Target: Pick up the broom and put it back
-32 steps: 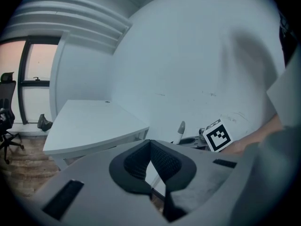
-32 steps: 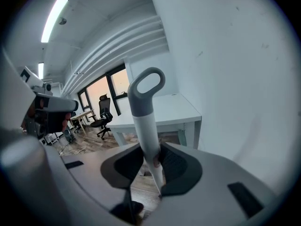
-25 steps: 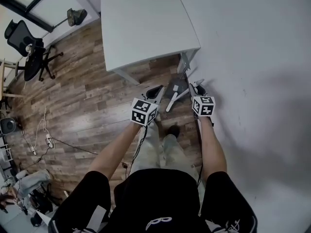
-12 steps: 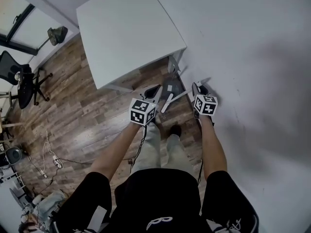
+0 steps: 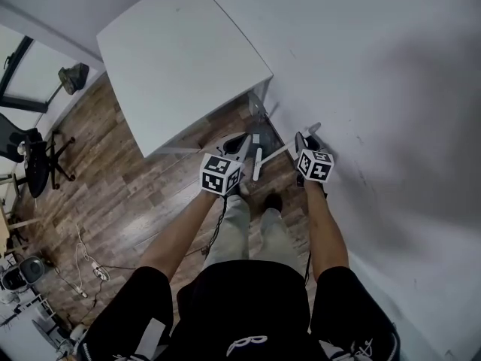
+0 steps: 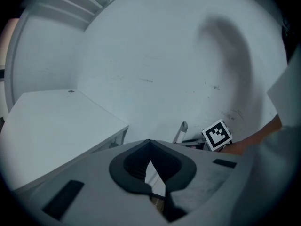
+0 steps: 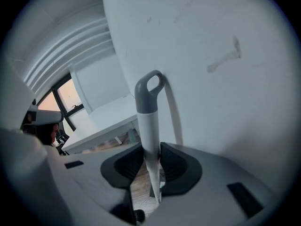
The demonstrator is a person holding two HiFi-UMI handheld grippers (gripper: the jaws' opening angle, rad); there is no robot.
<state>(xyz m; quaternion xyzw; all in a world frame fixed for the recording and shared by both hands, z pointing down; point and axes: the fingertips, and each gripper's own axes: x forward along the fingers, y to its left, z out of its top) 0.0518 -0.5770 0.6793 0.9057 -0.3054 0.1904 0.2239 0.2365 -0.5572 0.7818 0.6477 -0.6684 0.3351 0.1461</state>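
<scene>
Broom (image 7: pixel 149 119), handle clamped between right gripper (image 7: pixel 151 150) jaws, beside wall (image 7: pixel 230 107)

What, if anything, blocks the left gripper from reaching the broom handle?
Probably nothing: likely yes. The broom handle is clamped in the right gripper, and the left gripper hangs close beside it, with the handle's top in its plain sight. Its jaws look closed, so they must open first.

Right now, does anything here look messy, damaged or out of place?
Two small things. Loose cables sprawl across the wooden floor, and the white wall beside the broom carries a grey scuff.
</scene>
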